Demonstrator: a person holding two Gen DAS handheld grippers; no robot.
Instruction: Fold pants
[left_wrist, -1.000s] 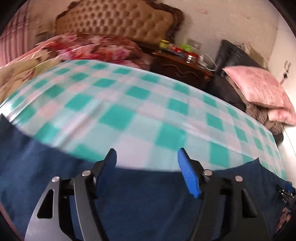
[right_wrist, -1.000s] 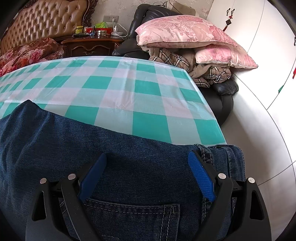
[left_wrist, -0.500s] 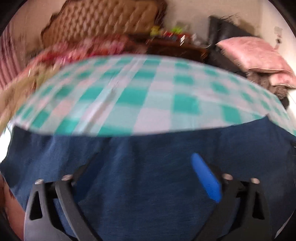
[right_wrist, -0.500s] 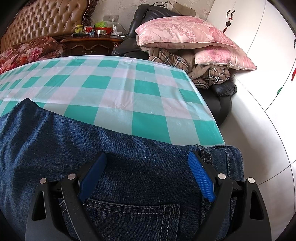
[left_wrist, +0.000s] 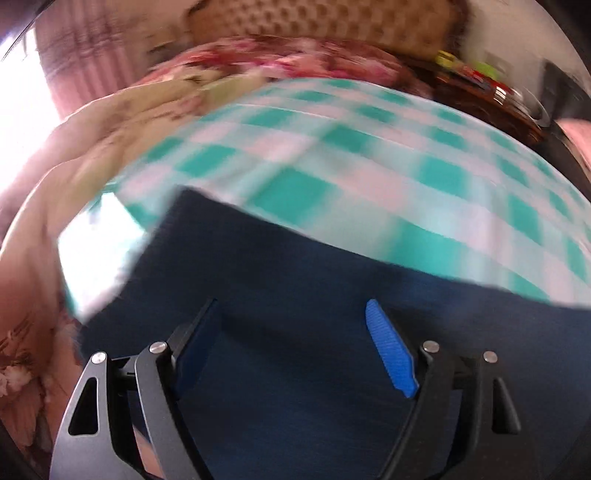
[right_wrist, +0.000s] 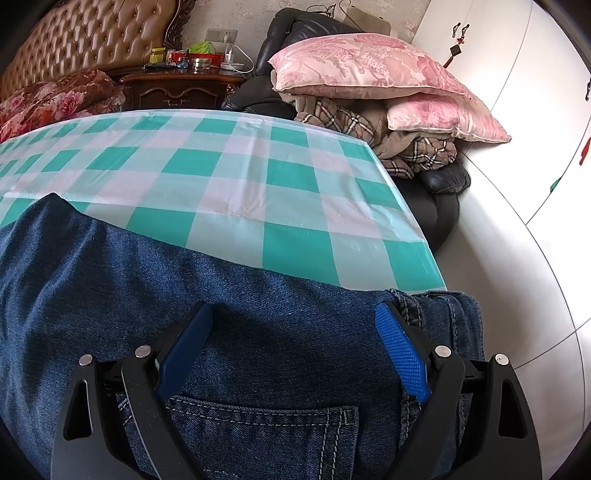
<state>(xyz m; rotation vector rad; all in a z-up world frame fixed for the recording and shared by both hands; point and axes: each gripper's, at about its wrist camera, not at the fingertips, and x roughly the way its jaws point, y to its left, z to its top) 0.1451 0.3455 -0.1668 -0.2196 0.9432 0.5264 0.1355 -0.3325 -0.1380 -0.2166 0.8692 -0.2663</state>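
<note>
Dark blue denim pants (right_wrist: 229, 306) lie flat along the near edge of a table with a green-and-white checked cloth (right_wrist: 236, 177). My right gripper (right_wrist: 293, 314) is open above the waist end, over a back pocket (right_wrist: 258, 432), with the waistband (right_wrist: 439, 306) at the table's right corner. My left gripper (left_wrist: 291, 314) is open above the leg part of the pants (left_wrist: 303, 280), near their left end (left_wrist: 177, 206). The left wrist view is motion-blurred.
Pink pillows (right_wrist: 369, 70) and a plaid blanket are stacked on a dark chair right of the table. A wooden nightstand (right_wrist: 181, 88) and tufted headboard (right_wrist: 88, 37) stand behind. Floral bedding (left_wrist: 288, 62) lies to the left. The table's right edge drops to white floor (right_wrist: 509, 295).
My left gripper has swung left along the pants toward the leg end, and its view has blurred. My right gripper has stayed still and open over the waist.
</note>
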